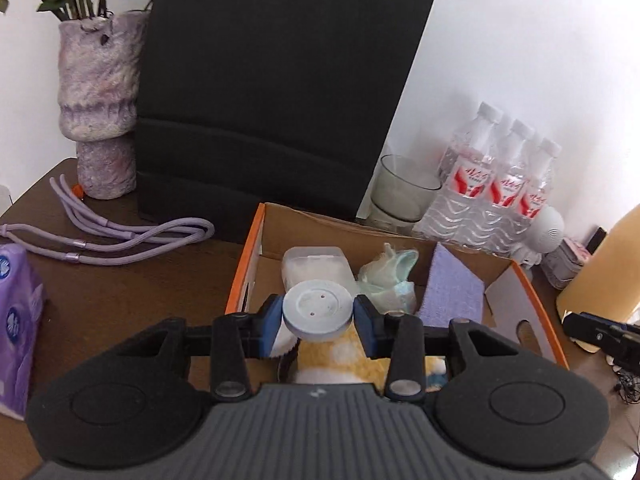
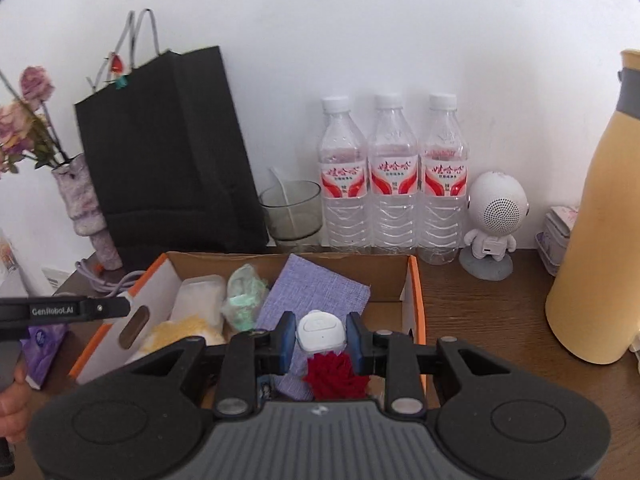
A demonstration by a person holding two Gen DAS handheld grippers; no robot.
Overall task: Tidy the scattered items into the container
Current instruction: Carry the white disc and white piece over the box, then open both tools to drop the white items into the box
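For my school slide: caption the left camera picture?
Left gripper holds a pale blue disc over the cardboard box.

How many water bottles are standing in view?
3, upright in a row against the wall behind the cardboard box: left bottle, middle bottle, right bottle. None looks hidden.

White wall (plain, evenly lit), dark brown wooden table

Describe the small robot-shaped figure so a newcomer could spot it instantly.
Start at the white wall, where three water bottles stand in a row. Just right of them, before the tall yellow flask, stands the white robot figure: a round head with a dotted speaker grille, on a grey base.
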